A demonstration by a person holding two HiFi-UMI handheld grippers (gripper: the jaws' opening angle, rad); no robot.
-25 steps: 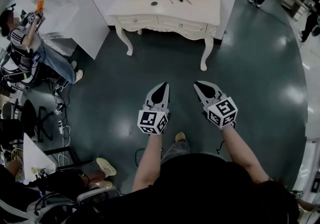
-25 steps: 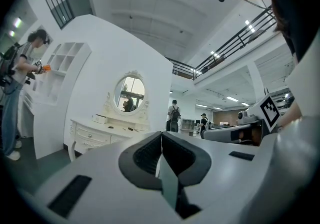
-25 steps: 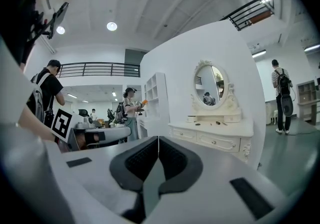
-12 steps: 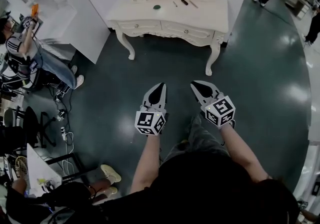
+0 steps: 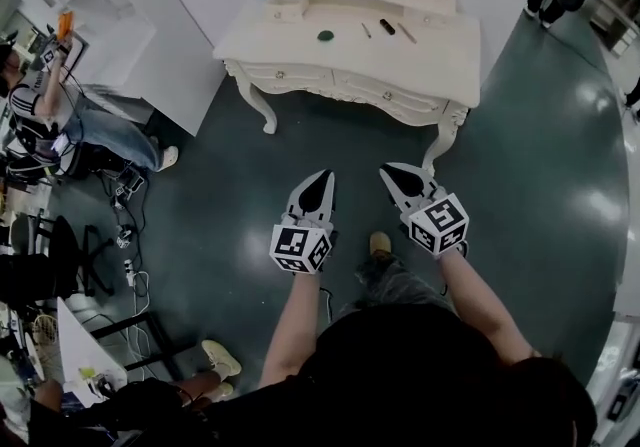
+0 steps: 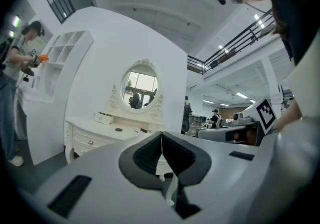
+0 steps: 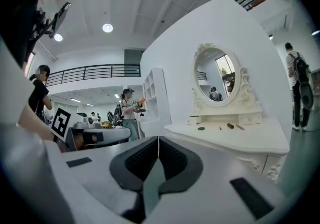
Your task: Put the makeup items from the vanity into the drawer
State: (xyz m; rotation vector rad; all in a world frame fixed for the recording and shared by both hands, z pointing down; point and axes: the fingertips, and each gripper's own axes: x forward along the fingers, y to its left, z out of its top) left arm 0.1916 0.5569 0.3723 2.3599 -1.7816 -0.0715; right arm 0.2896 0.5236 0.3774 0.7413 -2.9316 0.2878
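Tools pressed together and empty, left tool [image 5: 326, 176] and right tool [image 5: 391, 173], because worktop [image 5: 440, 55] is out of reach. Makeup items [image 5: 387, 26] lie at its far side; drawers [image 5: 362, 89] closed.

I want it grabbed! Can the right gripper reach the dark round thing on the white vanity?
Probably not: the right gripper hangs shut over the green floor, short of the white vanity holding the dark round thing. Nothing blocks the way.

On the white table [image 5: 440, 60], near its back edge, lie a dark round compact [image 5: 325, 35], a thin stick [image 5: 366, 30], a short dark tube [image 5: 387, 26] and a pencil [image 5: 407, 33]. Its front drawers [image 5: 385, 95] are closed.
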